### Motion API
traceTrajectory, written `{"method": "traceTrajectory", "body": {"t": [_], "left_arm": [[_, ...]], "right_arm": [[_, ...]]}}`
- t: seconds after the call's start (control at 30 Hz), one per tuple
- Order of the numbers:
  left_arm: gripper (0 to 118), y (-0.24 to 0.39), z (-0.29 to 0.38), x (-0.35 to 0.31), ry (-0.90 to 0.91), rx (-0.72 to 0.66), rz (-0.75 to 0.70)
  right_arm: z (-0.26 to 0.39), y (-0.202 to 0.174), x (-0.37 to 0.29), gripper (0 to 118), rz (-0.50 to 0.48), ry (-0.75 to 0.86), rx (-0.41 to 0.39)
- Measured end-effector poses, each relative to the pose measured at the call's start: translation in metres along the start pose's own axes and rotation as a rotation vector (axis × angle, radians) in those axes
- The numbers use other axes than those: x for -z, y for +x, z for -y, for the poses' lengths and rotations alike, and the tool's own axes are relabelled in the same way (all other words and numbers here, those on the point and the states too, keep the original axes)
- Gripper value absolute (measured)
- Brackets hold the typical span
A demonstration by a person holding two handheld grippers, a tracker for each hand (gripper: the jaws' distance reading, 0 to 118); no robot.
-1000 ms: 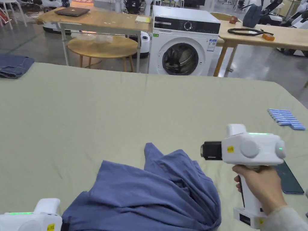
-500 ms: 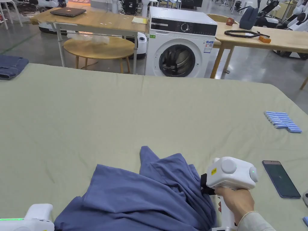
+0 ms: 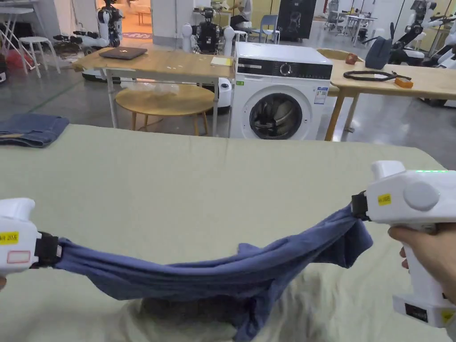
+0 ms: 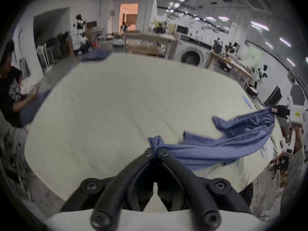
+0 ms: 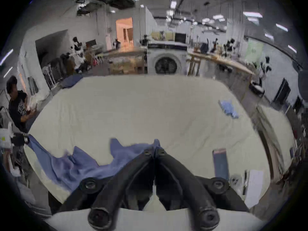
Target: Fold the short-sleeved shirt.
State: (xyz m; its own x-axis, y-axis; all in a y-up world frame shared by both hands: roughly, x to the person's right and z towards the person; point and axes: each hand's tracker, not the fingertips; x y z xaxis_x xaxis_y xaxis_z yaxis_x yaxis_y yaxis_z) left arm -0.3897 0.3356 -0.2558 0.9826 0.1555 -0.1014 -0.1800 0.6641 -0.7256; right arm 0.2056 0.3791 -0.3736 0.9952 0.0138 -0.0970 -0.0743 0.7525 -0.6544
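The blue short-sleeved shirt (image 3: 209, 274) hangs stretched in the air over the pale green table (image 3: 200, 178), sagging in the middle, with its lowest folds near the cloth. My left gripper (image 3: 57, 250) is shut on the shirt's left end; in the left gripper view both jaws pinch a bunched corner of the shirt (image 4: 200, 149) at the left gripper (image 4: 155, 153). My right gripper (image 3: 355, 206) is shut on the shirt's right end, and the right gripper (image 5: 155, 152) clamps the fabric of the shirt (image 5: 75, 164) in its own view. Both ends are held at about the same height.
Folded denim (image 3: 31, 129) lies at the table's far left corner. Blue packets (image 5: 228, 108) and a dark phone (image 5: 220, 163) lie on the right side. A washing machine (image 3: 280, 91) and wooden tables (image 3: 156, 67) stand beyond the far edge. A person (image 4: 10, 88) stands to the left.
The shirt lay crumpled on the table; now both grippers hold its ends and it is lifted and stretched between them. The right gripper closed on it and moved up and right.
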Motion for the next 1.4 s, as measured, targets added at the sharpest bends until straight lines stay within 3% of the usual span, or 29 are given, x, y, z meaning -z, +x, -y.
{"method": "traceTrajectory", "body": {"t": [0.17, 0.27, 0.37, 0.63, 0.83, 1.03, 1.23, 1.4], "left_arm": [[0, 0.000, -0.078, -0.032, 0.078, 0.001, -0.004], [0, 0.004, -0.125, -0.047, 0.135, 0.029, -0.052], [0, 0.004, -0.173, -0.056, 0.170, 0.019, -0.061], [0, 0.040, -0.270, -0.078, 0.247, 0.015, -0.063], [0, 0.035, -0.343, -0.049, 0.287, -0.036, -0.071], [0, 0.035, -0.366, -0.001, 0.289, -0.014, -0.091], [0, 0.031, -0.350, 0.045, 0.319, -0.042, -0.089], [0, 0.024, -0.289, 0.106, 0.287, -0.023, -0.118]], "right_arm": [[-0.059, -0.008, -0.025, 0, -0.008, 0.078, -0.019], [-0.097, -0.017, -0.042, 0, 0.065, 0.172, -0.086], [-0.135, -0.021, -0.057, 0, 0.072, 0.203, -0.077], [-0.228, -0.032, -0.067, 0, 0.188, 0.297, -0.144], [-0.286, -0.030, -0.056, 0, 0.168, 0.314, -0.051], [-0.315, -0.027, -0.004, 0, 0.168, 0.309, -0.005], [-0.295, -0.030, 0.054, 0, 0.172, 0.327, 0.009], [-0.208, -0.040, 0.101, 0, 0.194, 0.349, -0.024]]}}
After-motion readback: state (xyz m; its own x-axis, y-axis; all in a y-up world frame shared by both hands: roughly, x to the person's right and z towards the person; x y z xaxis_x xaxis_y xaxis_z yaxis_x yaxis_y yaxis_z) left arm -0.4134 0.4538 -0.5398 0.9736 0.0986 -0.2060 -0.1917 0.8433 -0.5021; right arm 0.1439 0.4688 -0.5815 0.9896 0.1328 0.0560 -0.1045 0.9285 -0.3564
